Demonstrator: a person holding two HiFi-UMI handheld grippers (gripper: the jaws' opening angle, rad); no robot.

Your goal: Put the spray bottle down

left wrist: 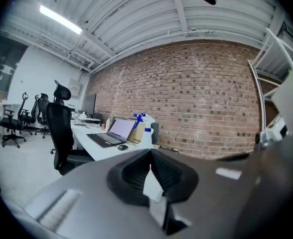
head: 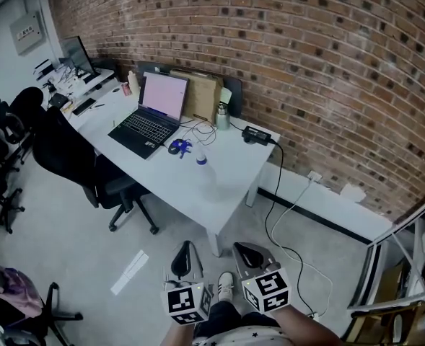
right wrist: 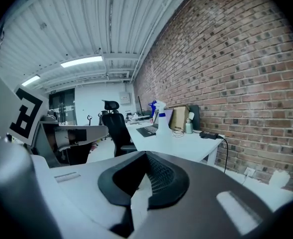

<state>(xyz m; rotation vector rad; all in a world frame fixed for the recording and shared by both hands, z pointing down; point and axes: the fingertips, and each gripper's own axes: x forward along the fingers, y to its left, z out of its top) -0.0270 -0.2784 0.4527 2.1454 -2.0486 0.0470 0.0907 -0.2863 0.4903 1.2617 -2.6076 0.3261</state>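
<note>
The spray bottle point(head: 201, 158), white with a blue top, stands upright on the white table point(head: 223, 193) to the right of the laptop. It also shows far off in the left gripper view point(left wrist: 146, 133) and the right gripper view point(right wrist: 163, 121). Both grippers hang side by side over the floor, well back from the table's near corner. My left gripper point(head: 185, 249) point(left wrist: 150, 156) is shut with nothing between its pads. My right gripper point(head: 250, 251) point(right wrist: 145, 158) also has its jaws together and holds nothing.
An open laptop point(head: 153, 114), a mouse point(head: 174, 147), a flask point(head: 222, 116) and a cardboard box point(head: 201, 92) share the table. A black office chair point(head: 75, 157) stands at its left side. A cable point(head: 283, 222) trails over the floor below the brick wall.
</note>
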